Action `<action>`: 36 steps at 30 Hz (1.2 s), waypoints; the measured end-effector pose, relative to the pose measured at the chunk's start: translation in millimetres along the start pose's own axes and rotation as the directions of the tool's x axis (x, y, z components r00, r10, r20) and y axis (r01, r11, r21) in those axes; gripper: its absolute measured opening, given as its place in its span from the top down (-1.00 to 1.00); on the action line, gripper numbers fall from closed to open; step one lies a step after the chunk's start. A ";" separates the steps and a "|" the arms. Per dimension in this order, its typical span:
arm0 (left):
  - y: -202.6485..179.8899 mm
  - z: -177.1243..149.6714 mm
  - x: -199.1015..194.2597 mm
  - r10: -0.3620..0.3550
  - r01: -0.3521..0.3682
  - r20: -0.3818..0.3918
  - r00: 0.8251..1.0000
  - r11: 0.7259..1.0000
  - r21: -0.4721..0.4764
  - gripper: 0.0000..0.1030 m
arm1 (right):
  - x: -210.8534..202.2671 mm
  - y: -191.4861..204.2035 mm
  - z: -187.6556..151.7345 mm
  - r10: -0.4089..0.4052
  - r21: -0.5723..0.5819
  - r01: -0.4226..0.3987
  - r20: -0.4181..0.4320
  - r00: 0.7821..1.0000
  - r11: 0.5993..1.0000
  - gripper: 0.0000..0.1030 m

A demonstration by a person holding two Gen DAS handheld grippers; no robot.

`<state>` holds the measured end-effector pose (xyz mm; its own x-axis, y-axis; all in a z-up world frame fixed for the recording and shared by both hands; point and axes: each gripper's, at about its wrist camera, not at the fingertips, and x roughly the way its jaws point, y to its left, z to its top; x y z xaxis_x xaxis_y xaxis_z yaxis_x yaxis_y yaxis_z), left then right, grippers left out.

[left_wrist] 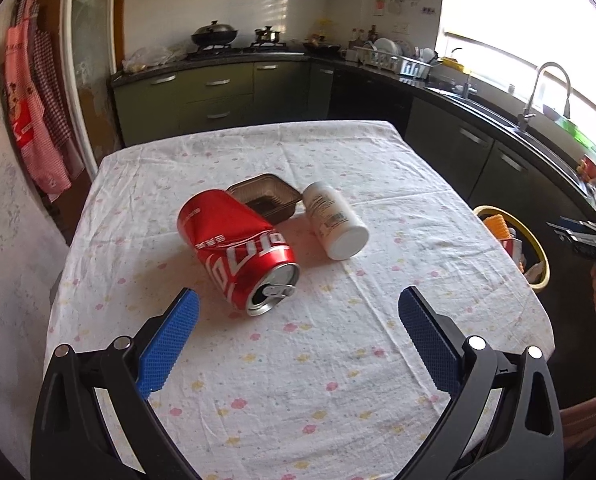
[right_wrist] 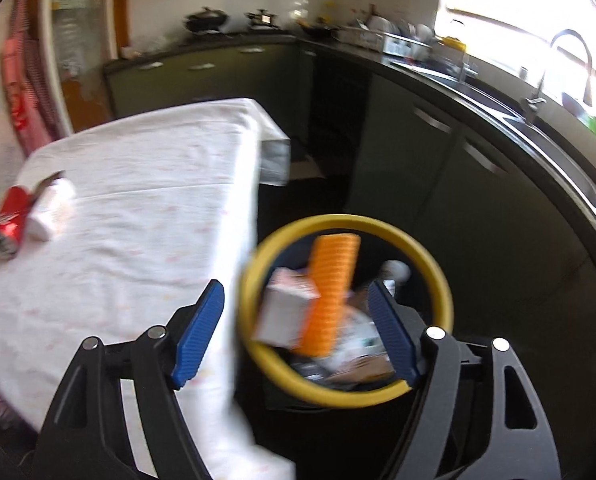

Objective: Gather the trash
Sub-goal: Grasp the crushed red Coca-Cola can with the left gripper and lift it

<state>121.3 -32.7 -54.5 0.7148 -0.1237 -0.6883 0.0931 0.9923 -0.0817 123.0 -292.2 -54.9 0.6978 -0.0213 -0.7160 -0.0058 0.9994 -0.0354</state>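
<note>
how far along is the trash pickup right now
Partly done: the yellow-rimmed bin already holds an orange item and a box. Nothing is in hand; the right tongs are open over the bin, the left tongs open. Left on the table: red can, white bottle, brown tray.

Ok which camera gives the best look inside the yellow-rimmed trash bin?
The right wrist view: it looks down into the yellow-rimmed trash bin, showing an orange ridged piece and a pale carton, though blurred. The left wrist view catches only part of its rim past the table edge.
</note>
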 end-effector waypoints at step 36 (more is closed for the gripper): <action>59.0 65.3 152.8 0.038 -0.241 -0.510 0.859 0.910 -0.338 -0.87 | 39.5 68.6 -5.5 0.324 -0.054 -0.326 -0.047 0.945 0.944 -0.55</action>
<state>281.3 6.6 -117.5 0.2646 -0.0658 -0.9621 -0.3215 0.9346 -0.1523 146.2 -224.7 -89.4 0.6240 0.3019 -0.7207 -0.2712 0.9487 0.1626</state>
